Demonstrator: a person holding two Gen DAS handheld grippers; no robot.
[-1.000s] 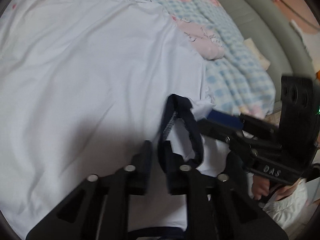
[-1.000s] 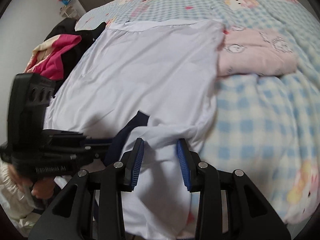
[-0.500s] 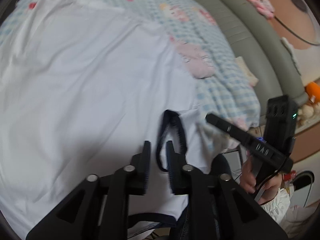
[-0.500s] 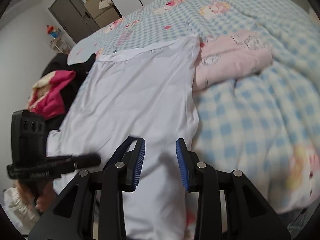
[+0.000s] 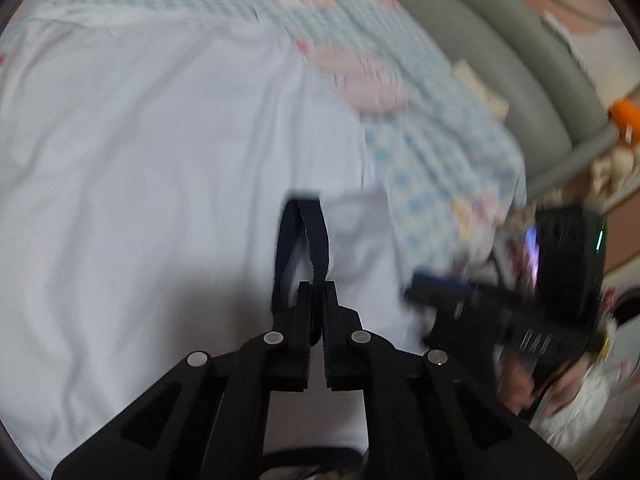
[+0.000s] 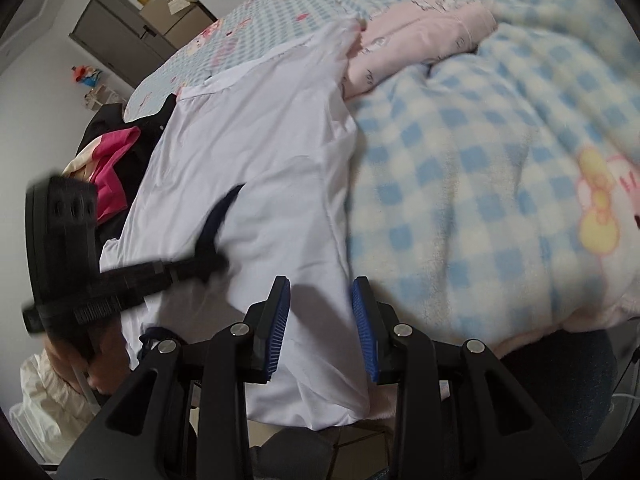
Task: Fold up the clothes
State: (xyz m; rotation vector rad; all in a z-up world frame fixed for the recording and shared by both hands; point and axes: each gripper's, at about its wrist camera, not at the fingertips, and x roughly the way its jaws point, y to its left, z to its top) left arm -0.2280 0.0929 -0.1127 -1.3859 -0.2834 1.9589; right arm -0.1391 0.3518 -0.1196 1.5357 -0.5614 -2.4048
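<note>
A white shirt (image 5: 160,152) lies spread across the bed, its near end hanging over the edge (image 6: 280,208). It has a navy collar (image 5: 304,232), which stands up in a loop. My left gripper (image 5: 317,286) is shut on that navy collar; in the right wrist view the left gripper (image 6: 208,252) shows at the collar (image 6: 220,212). My right gripper (image 6: 320,312) is open above the shirt's near right part, with nothing between its blue pads (image 6: 280,320). In the left wrist view the right gripper (image 5: 440,284) is blurred, to the right of the collar.
A folded pink garment (image 6: 420,36) lies right of the shirt on the blue checked blanket (image 6: 480,160). A heap of dark and pink clothes (image 6: 112,160) sits left of the shirt. A grey padded headboard (image 5: 500,60) curves along the far side. A person's hand (image 6: 100,364) holds the left gripper.
My left gripper has shut on the navy collar, which hung loose between its jaws before. My right gripper has drawn back from the shirt's edge, still open.
</note>
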